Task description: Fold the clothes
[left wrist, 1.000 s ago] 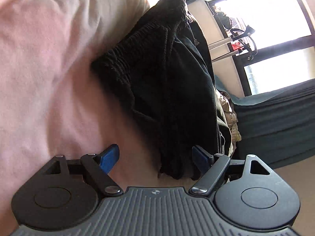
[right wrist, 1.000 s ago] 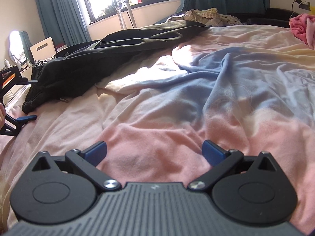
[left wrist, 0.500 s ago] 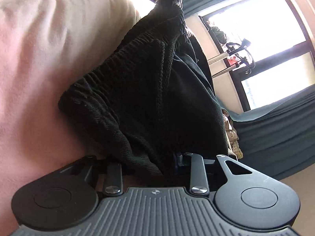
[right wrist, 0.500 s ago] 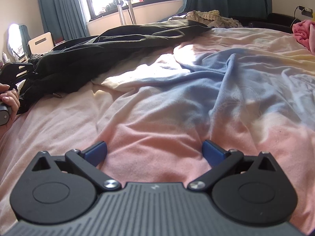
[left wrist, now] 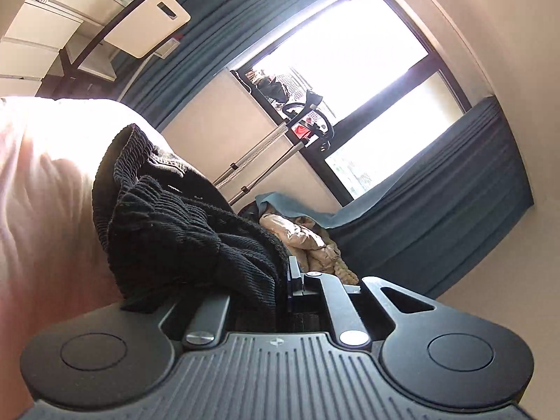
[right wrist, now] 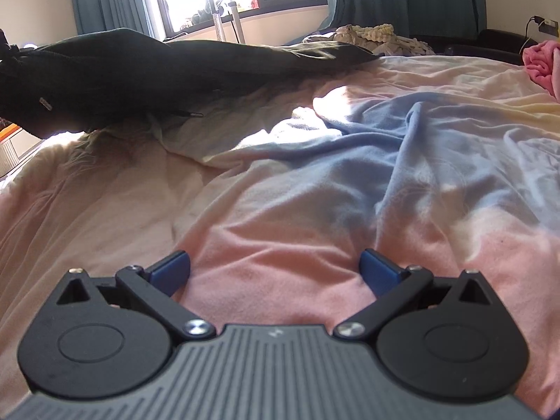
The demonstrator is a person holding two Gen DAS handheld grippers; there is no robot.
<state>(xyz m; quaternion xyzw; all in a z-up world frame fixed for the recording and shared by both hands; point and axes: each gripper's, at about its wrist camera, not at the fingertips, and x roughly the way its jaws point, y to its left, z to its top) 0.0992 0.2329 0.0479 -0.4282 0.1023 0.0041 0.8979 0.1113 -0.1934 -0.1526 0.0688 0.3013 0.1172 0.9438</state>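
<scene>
A black garment (left wrist: 175,231) with a ribbed elastic waistband hangs bunched in front of my left gripper (left wrist: 276,280). Its jaws are closing tight, with the waistband fabric pinched between the pads and lifted off the bed. In the right wrist view the same black garment (right wrist: 122,70) stretches along the far left of the bed, its left end raised. My right gripper (right wrist: 276,269) stands open just above the pink part of the blanket (right wrist: 315,192), nothing between its fingers.
The blanket is rumpled, pink, blue and cream. A beige quilted pile (right wrist: 367,35) lies at the far edge and a pink cloth (right wrist: 540,63) at the right. A metal stand (left wrist: 266,154) is by the window. White furniture (left wrist: 147,24) stands past the bed's left side.
My left gripper went from open around the waistband to shut on it, then rose and rolled, lifting that end off the bed. The right gripper has stayed put.
</scene>
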